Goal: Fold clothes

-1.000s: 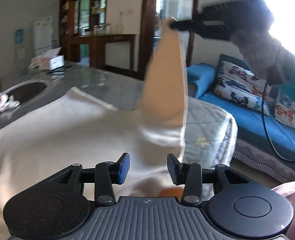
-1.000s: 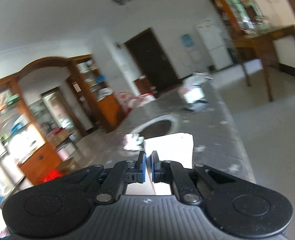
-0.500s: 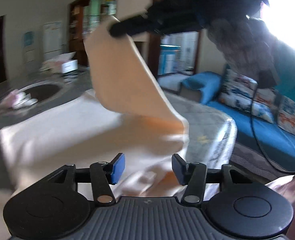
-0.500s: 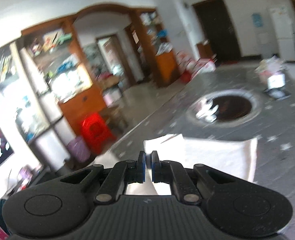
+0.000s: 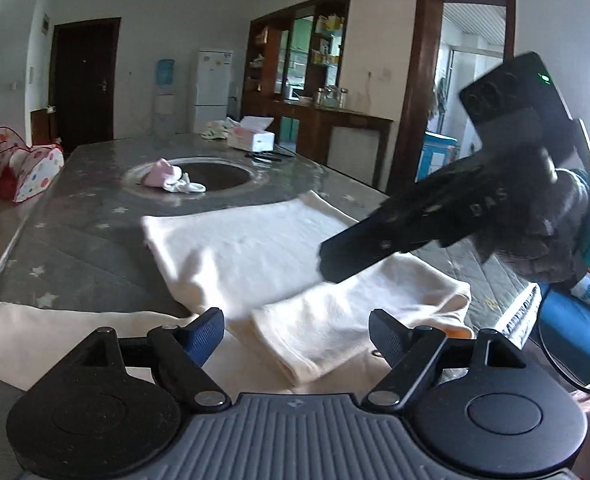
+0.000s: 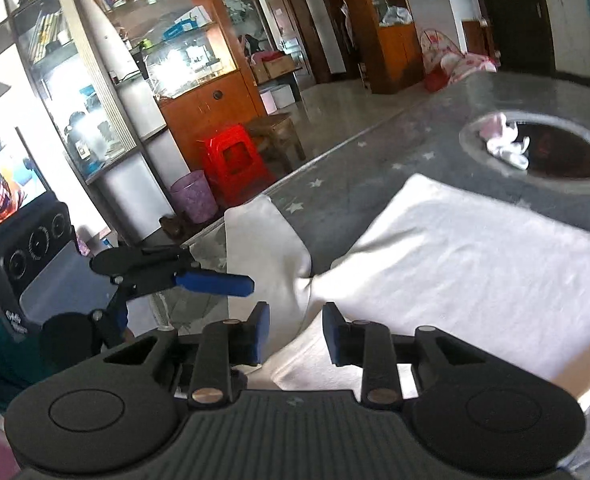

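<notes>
Cream garment lies folded on the grey table.
Left gripper and right gripper are both opening, gripping nothing.

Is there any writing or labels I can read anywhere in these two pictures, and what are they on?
"DAS": pale letters on the black body of the right gripper, seen from the left wrist view; it may be part of a longer word.
Tissue box print: too blurred to read.
Blue poster on the wall: too small to read.
Cabinet packages: unreadable.
</notes>
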